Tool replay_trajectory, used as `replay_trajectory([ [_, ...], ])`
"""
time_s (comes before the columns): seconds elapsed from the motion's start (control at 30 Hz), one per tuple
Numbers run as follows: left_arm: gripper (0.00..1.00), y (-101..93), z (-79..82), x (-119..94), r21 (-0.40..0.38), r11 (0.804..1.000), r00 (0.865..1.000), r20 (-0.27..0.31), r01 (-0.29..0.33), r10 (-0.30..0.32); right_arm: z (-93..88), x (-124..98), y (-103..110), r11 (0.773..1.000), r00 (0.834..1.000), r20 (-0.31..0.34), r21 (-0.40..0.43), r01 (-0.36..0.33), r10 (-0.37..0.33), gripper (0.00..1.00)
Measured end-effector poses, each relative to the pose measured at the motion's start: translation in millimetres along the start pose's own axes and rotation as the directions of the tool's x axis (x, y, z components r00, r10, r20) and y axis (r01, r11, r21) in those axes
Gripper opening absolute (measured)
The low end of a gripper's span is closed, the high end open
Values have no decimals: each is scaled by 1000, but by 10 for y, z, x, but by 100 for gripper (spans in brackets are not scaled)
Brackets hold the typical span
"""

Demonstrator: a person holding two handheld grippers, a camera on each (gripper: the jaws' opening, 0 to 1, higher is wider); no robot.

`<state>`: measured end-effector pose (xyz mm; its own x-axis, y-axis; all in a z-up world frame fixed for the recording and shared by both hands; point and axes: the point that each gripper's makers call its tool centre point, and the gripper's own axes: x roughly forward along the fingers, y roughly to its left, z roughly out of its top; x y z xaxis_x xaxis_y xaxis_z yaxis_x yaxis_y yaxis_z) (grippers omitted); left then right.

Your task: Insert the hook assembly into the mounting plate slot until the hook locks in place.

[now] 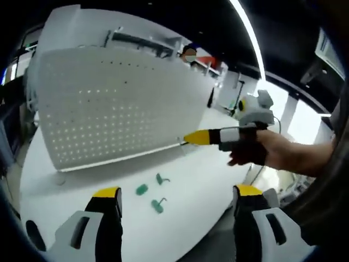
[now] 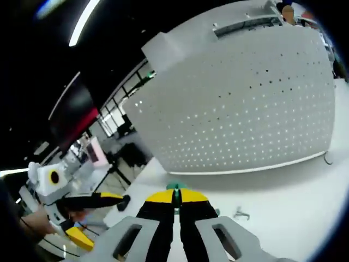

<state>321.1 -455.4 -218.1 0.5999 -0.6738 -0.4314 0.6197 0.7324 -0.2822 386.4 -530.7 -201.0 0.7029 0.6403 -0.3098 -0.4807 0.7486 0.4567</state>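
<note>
Left gripper: we see our left gripper (image 1: 177,199) with its jaws spread wide apart and nothing between them, hovering over the white table (image 1: 207,158). We judge it is held back so the camera takes in the board and the loose parts together.

Right gripper: in the right gripper view our right gripper (image 2: 175,197) has its yellow tips pressed together on a small green hook (image 2: 174,187), which pokes out at 12 o'clock of the tips. In the left gripper view the same gripper comes in from 3 o'clock, carried by a hand (image 1: 267,153), its yellow tip aimed at the board's lower corner.

Mounting plate: the white perforated board (image 2: 240,109) stands upright on the table, filling the upper half of both views. We judge the hook is held nose-first toward it so it can go straight into a slot; it is still apart from the board.

Spare hooks: three green hooks (image 1: 151,191) lie loose on the table at 12 o'clock of the left jaws, near the board's foot, within reach for later.

Stage: hook gripped, not yet inserted, in our reading.

Risk: a tilted hook may miss the slot.
</note>
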Motion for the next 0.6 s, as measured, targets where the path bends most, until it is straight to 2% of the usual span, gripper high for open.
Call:
replay_trajectory([
  [0.1,83,0,-15,27,94,996,999,-30,-10,13,0,-31,109,1000,1000,9,17,-25,25,0],
  [0.2,80,-36,14,46,63,998,1000,-18,12,-11,-20,-51,197,998,999,15,36,-46,45,0],
  [0.4,69,-35,77,85,22,999,999,9,41,-41,-69,-85,355,997,997,11,33,-71,71,0],
  [0.6,57,-66,108,107,24,997,997,15,70,-70,-75,-113,487,996,996,9,5,-91,90,0],
])
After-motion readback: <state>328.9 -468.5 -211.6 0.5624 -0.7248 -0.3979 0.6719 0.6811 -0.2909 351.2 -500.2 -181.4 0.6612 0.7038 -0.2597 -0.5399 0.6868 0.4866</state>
